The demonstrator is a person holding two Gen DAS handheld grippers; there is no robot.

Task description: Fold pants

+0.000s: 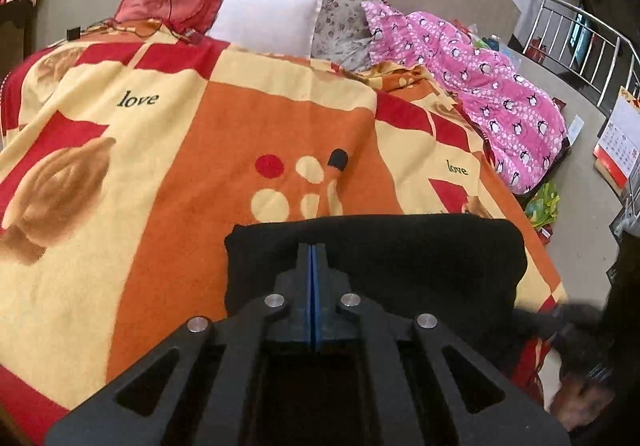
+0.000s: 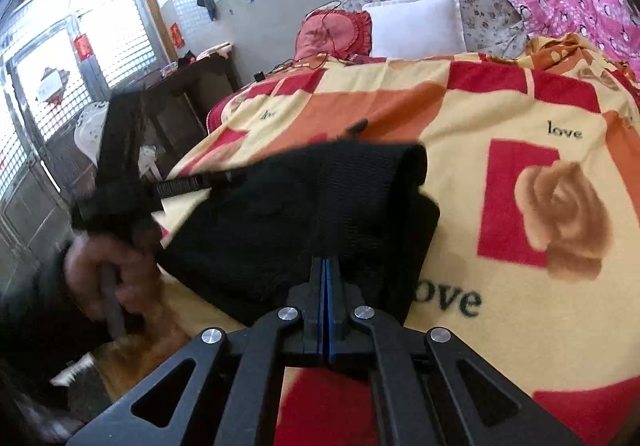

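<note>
patterned blanket [image 1: 160,166] under black pants [image 1: 400,258]

The blanket [image 1: 168,150] bears the word "love" in several spots

The pants [image 1: 376,266] are matt black cloth with a fine ribbed weave. Under them the blanket [image 1: 168,182] looks like fuzzy towelling — soft, unshiny. Each gripper [image 1: 313,250] is matt black plastic with bright metal pins and smooth blue pads. Upper right of the left view, the railing [image 1: 576,42] is polished metal; the pink fabric [image 1: 500,94] seems fleecy, though blurred.
</note>
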